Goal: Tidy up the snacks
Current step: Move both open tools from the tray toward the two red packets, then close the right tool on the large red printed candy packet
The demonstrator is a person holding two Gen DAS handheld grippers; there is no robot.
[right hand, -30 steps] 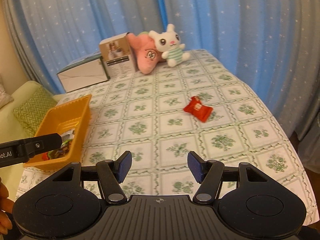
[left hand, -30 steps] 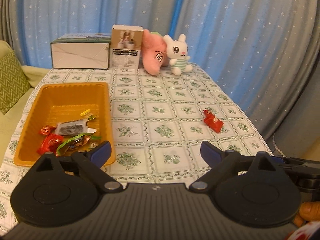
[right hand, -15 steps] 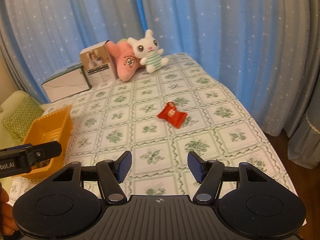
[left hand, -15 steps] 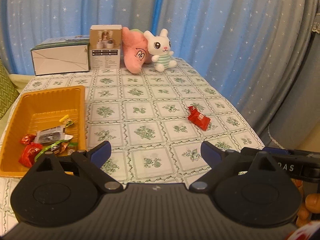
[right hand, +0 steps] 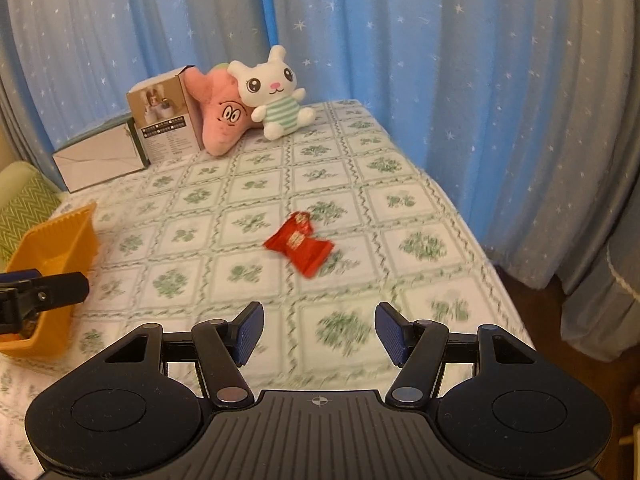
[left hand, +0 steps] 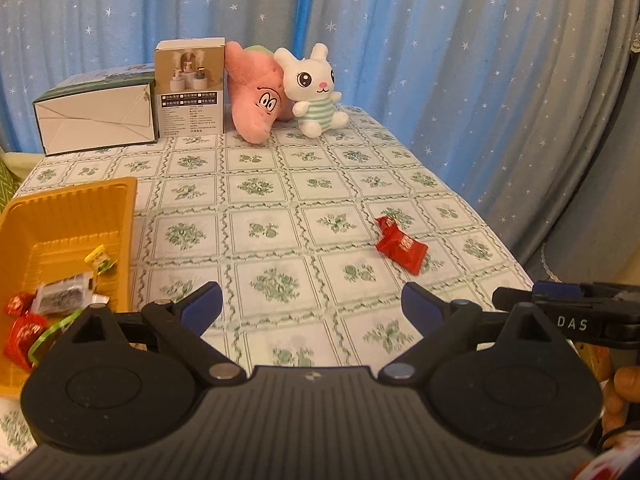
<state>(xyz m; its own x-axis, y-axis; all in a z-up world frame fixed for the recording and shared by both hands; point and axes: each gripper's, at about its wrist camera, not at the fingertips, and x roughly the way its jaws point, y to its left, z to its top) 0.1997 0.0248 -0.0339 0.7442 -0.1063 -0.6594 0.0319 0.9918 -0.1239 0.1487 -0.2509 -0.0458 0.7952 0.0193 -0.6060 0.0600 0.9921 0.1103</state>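
Black plastic frames both views: the left gripper [left hand: 311, 306] and the right gripper [right hand: 319, 334] each hold their blue-padded fingers apart over the floral tablecloth [right hand: 256, 184], with nothing between them. Beyond the right gripper lies one red foil-wrapped snack [right hand: 301, 245], alone on the cloth and well apart from the orange plastic tray [left hand: 60, 216]. That tray already holds several wrapped snacks [left hand: 52, 300], so sorting looks nearly done; this red one remains.
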